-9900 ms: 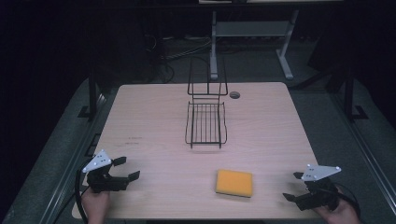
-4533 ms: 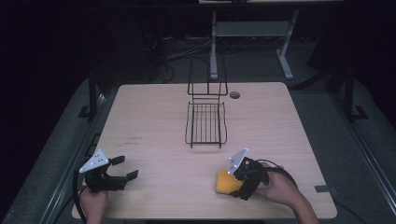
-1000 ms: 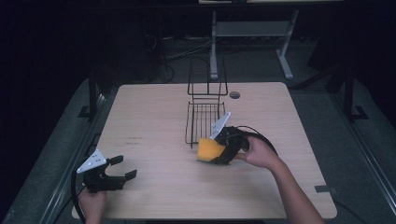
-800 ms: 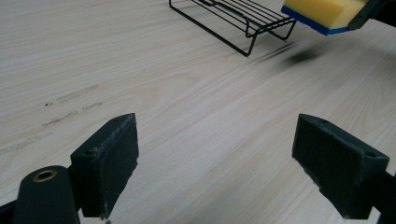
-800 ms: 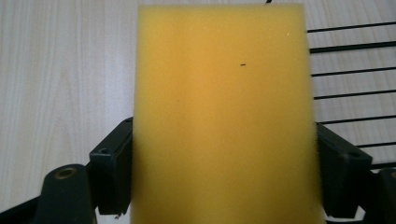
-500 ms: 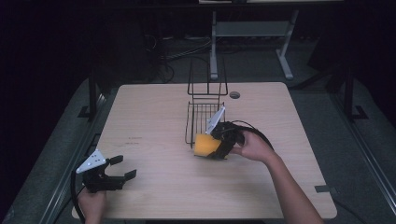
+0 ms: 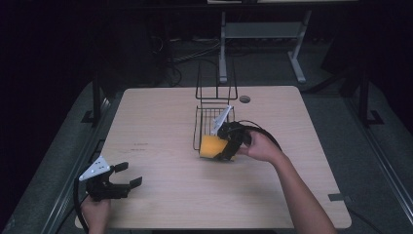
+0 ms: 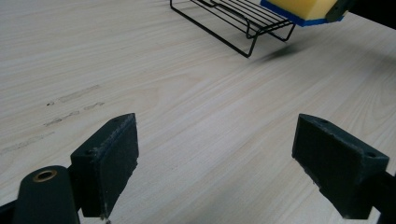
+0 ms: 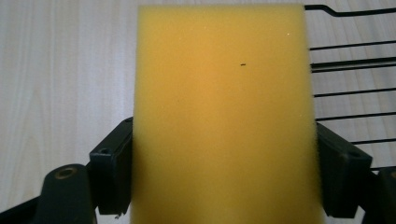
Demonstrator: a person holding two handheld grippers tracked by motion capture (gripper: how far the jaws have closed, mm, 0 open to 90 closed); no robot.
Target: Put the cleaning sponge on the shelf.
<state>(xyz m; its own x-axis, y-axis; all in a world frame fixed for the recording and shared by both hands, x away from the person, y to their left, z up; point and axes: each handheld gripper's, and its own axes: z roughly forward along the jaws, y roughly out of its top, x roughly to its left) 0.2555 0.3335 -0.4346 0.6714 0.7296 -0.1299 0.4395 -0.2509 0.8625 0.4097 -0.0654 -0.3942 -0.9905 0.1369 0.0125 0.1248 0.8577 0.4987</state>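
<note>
The step in hand is the transfer of the sponge (image 7: 211,146) to the wire rack (image 7: 210,120). The right claw (image 7: 220,147) grasps the sponge across its two long sides; in the right gripper view both jaws press against the yellow foam (image 9: 224,116), and the rack wires appear at the right edge of that view. In the high view the sponge hangs at the near end of the wire rack, at its front left corner, and is not yet set down. The left gripper view shows the sponge's blue underside (image 8: 301,18) clear of the table (image 7: 156,126), with a shadow beneath it beside the rack's front rail. The left claw (image 7: 124,176) stands released, jaws wide apart, near the front left corner of the table and well apart from the work. The next move probably calls for carrying the sponge forward over the rack's flat grid, lowering it until it rests on the wires, then releasing the right claw.
</note>
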